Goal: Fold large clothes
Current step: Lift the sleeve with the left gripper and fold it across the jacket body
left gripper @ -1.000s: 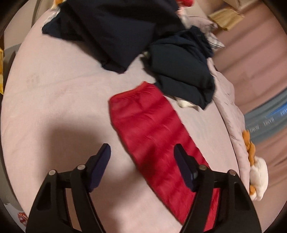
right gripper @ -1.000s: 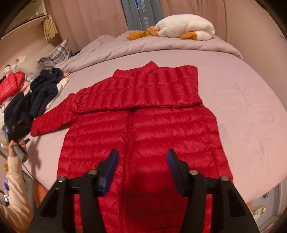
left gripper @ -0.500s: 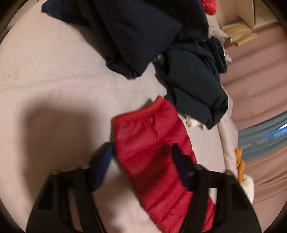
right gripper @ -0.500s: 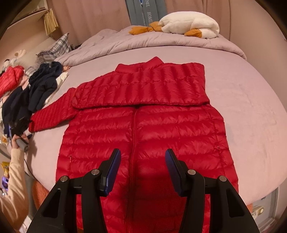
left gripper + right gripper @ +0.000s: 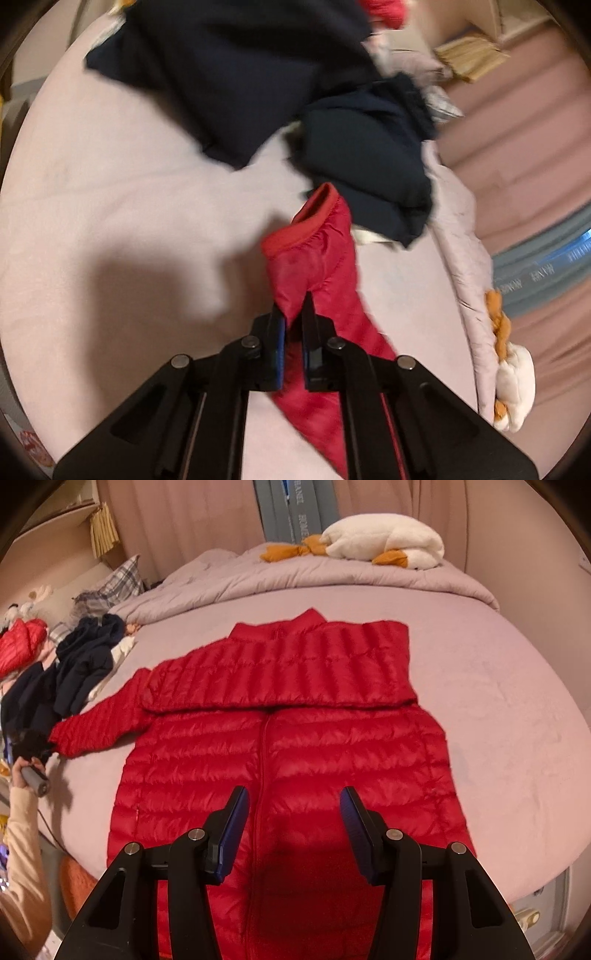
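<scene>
left gripper (image 5: 293, 306) pinches quilted red sleeve (image 5: 317, 258) | right gripper (image 5: 290, 805) spread

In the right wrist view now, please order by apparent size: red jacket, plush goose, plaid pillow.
1. Red jacket, by far the largest.
2. Plush goose.
3. Plaid pillow, partly hidden, so its rank against the goose is unsure.
</scene>
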`<state>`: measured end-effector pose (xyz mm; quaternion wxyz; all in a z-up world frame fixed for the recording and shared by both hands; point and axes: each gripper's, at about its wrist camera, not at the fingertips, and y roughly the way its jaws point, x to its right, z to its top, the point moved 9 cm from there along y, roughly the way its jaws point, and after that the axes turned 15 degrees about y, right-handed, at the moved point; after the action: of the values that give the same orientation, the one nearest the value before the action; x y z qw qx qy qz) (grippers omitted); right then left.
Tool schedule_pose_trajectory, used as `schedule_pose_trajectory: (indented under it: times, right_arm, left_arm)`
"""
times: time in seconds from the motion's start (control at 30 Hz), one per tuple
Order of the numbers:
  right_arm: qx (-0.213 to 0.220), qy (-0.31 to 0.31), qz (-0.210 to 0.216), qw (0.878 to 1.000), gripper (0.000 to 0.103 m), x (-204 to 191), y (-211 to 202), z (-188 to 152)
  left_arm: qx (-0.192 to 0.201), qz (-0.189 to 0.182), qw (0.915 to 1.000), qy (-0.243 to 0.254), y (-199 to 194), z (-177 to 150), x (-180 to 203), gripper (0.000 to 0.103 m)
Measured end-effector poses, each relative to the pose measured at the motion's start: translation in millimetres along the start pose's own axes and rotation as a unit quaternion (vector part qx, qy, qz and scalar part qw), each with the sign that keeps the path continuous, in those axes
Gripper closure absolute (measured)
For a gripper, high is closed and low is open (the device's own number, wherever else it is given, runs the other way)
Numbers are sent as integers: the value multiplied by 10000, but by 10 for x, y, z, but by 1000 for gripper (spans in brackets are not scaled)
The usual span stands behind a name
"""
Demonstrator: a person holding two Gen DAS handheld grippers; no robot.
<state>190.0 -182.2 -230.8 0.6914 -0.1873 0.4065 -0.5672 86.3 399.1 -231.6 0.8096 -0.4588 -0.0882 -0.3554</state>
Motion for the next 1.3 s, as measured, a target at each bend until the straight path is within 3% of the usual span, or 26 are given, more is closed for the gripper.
schedule_pose_trajectory:
  times: [0.43, 0.63, 0.97, 1.3]
  right_arm:
    - [101, 476, -24, 9988, 50, 395, -83, -12]
    - [205, 620, -17, 9979, 50, 528, -158, 2]
    - [272, 899, 115, 9955, 50, 675, -225, 25]
    - [358, 951, 91, 9948, 50, 729, -236, 49]
  left_arm:
    - [247, -777, 9901, 1143, -576, -199, 1323, 98]
    - [258, -1145, 9773, 1765, -812, -400, 1831, 98]
    - [134, -1814, 9454, 2704, -1213, -873, 2518, 98]
    - [-33, -2487, 8923, 3768, -1625, -1526, 3058, 97]
